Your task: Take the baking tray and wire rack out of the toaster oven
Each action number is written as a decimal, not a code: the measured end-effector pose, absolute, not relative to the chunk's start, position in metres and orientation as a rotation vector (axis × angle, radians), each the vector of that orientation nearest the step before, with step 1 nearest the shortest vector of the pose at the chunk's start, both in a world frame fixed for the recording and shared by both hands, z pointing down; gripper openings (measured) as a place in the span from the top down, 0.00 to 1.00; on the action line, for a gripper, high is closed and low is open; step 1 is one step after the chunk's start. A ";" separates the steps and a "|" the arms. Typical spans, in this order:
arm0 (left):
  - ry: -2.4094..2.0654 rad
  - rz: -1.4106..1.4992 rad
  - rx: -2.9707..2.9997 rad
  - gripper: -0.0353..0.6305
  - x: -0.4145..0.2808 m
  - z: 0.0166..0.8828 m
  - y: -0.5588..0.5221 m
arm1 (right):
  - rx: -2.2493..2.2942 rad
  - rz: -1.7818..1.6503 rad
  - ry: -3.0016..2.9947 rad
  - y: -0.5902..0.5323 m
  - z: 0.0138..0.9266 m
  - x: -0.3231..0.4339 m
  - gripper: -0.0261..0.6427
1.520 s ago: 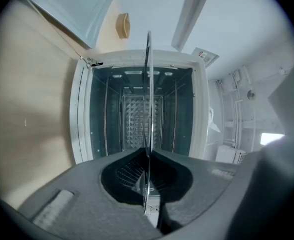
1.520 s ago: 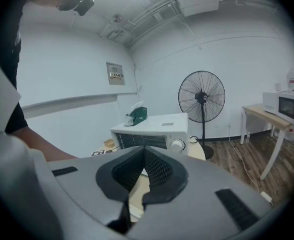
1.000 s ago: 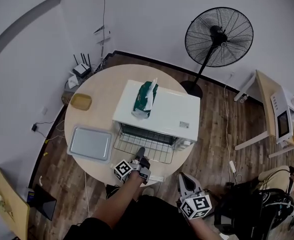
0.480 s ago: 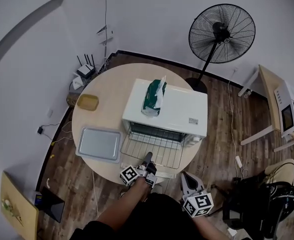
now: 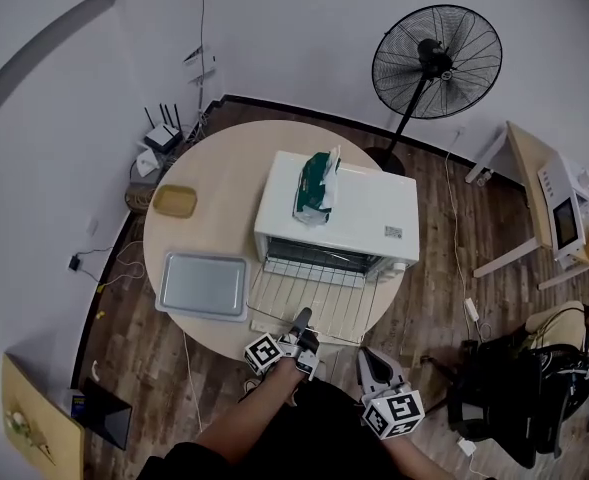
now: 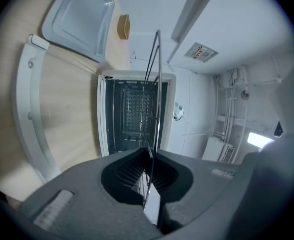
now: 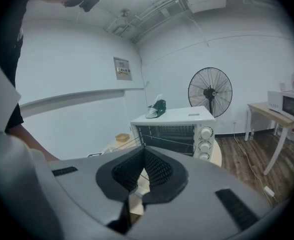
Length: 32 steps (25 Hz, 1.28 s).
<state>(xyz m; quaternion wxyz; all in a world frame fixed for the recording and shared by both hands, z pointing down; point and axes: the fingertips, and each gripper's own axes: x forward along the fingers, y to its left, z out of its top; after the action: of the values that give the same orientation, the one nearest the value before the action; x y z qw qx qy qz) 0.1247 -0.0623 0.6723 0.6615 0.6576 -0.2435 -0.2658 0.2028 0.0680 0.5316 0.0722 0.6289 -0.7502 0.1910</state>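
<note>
Silvery wire rack is sticking partway out of the white toaster oven, with the left tool clenching its front edge. Beside the oven, the baking tray is lying on the tabletop. Off the tabletop, the right tool is hanging clenched and empty.

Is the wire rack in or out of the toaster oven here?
Mostly out: the wire rack juts from the toaster oven mouth, its near edge held by the left gripper.
</note>
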 end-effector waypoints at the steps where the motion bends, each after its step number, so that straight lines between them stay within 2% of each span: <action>1: -0.536 -0.607 1.485 0.92 0.123 0.670 -0.060 | 1.893 0.573 -2.250 0.069 0.531 0.200 0.96; 16: -0.523 -0.607 1.481 0.92 0.067 0.670 -0.024 | 1.839 0.554 -2.268 0.064 0.527 0.137 0.96; 32: -0.644 -0.809 1.449 0.92 -0.081 0.665 -0.037 | 1.541 0.433 -2.435 0.048 0.520 0.001 0.96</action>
<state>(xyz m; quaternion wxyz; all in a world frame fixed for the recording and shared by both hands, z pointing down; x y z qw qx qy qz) -0.0813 -0.0369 0.6652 0.6295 0.6325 -0.2810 -0.3532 0.0014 0.0484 0.5200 0.1134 0.5255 -0.8302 0.1475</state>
